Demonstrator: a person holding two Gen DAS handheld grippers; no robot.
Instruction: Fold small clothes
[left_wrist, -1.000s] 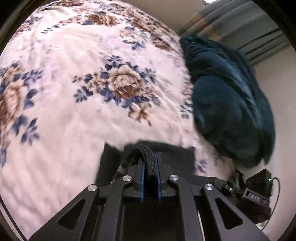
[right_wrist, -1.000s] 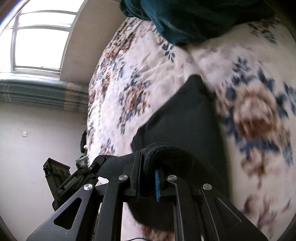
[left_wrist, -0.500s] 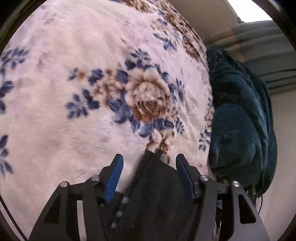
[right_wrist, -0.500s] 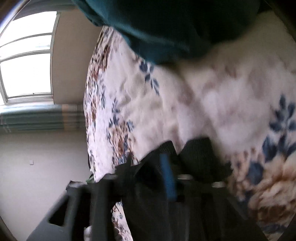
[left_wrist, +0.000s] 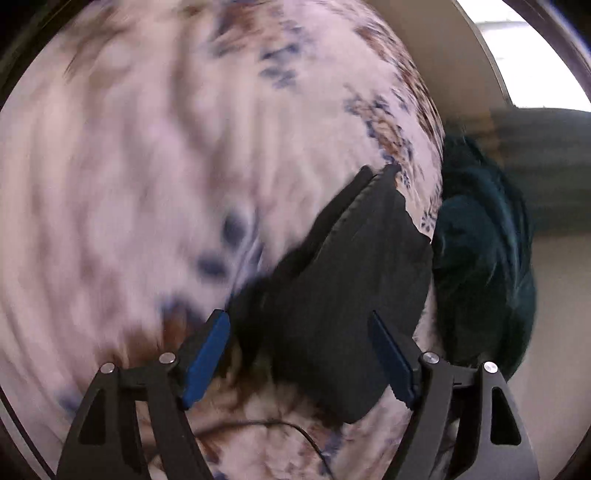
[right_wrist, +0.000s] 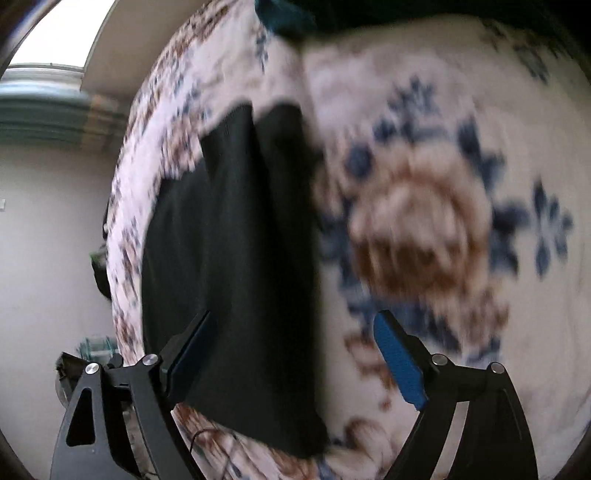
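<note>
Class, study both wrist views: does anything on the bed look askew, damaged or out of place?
Nothing looks damaged. The black garment lies folded on the floral blanket; its far edges do not line up. A teal blanket is bunched beside it.

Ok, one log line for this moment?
black garment: lying folded on floral blanket | left gripper: open | right gripper: open | both just released

A floral blanket (left_wrist: 147, 166), pale with blue and brown blooms, fills most of both views, blurred. A teal blanket (left_wrist: 480, 258) is heaped at the right of the left wrist view. A thin dark cable (left_wrist: 295, 428) crosses the bottom. Striped curtains (right_wrist: 48, 118) hang at upper left of the right wrist view, beneath a bright window (right_wrist: 55, 33).
</note>
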